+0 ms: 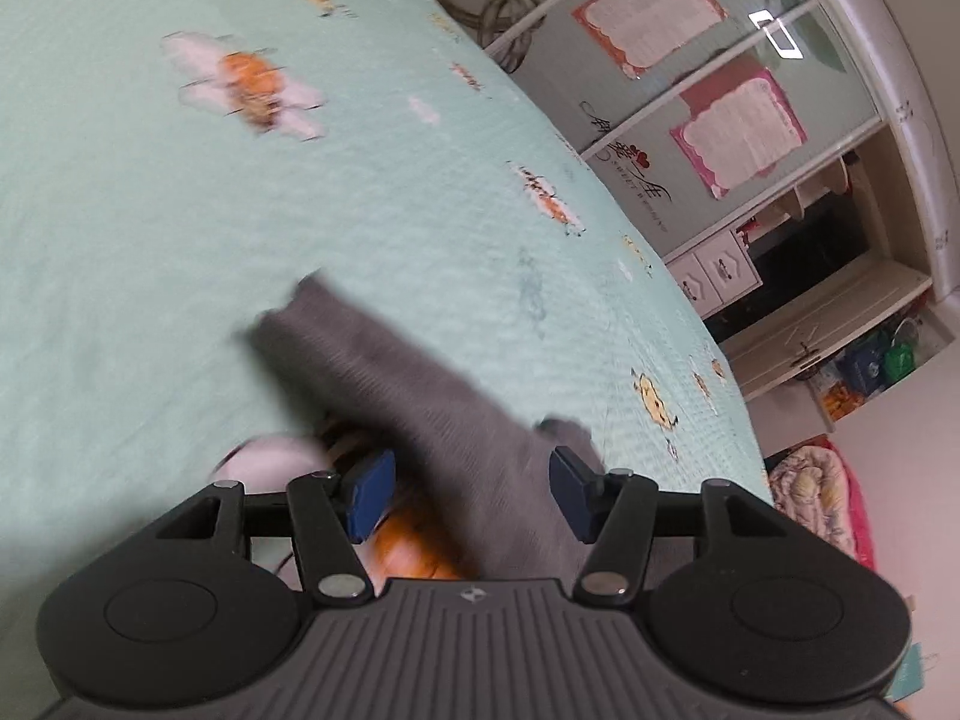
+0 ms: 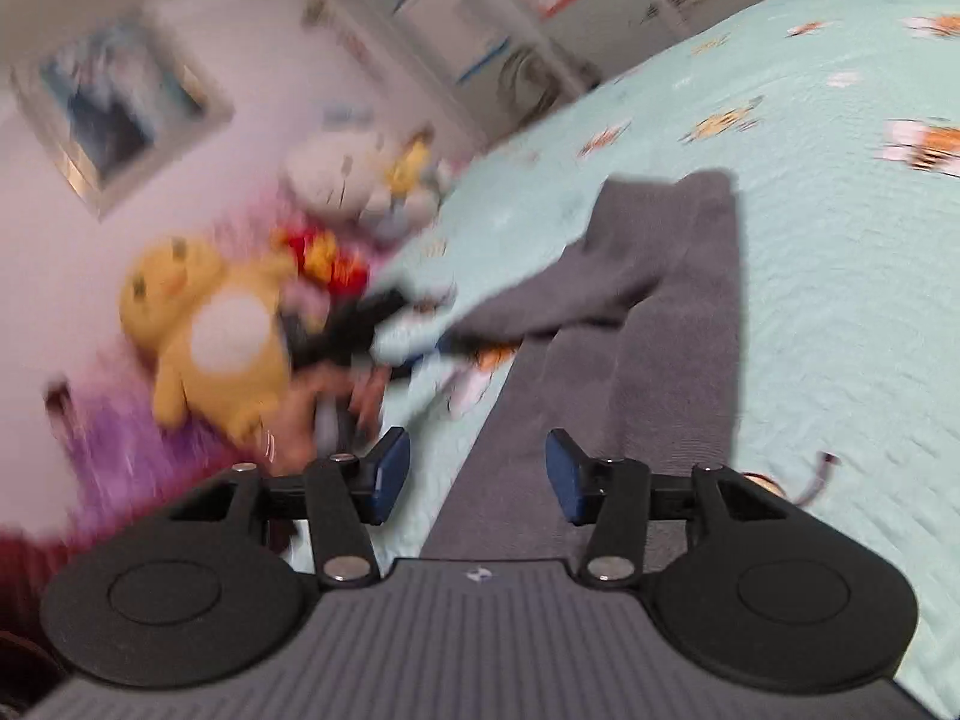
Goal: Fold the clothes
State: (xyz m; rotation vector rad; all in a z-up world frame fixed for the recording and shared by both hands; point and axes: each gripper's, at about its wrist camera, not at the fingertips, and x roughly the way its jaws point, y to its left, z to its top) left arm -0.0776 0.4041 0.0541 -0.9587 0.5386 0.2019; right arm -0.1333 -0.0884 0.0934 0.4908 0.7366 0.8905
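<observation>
Both claws spread over the grey garment on the bed

On the mint bedspread [image 1: 180, 240] the grey garment [image 2: 660, 276] lies rumpled, running toward 12 o'clock; smooth it flat before your next fold, I'd judge. Your left claw [image 1: 473, 495] and right claw [image 2: 477, 474] stand spread, pinching nothing.

Grey garment [image 1: 384, 372] – mint, bee-patterned bedspread [image 1: 150, 240]
</observation>
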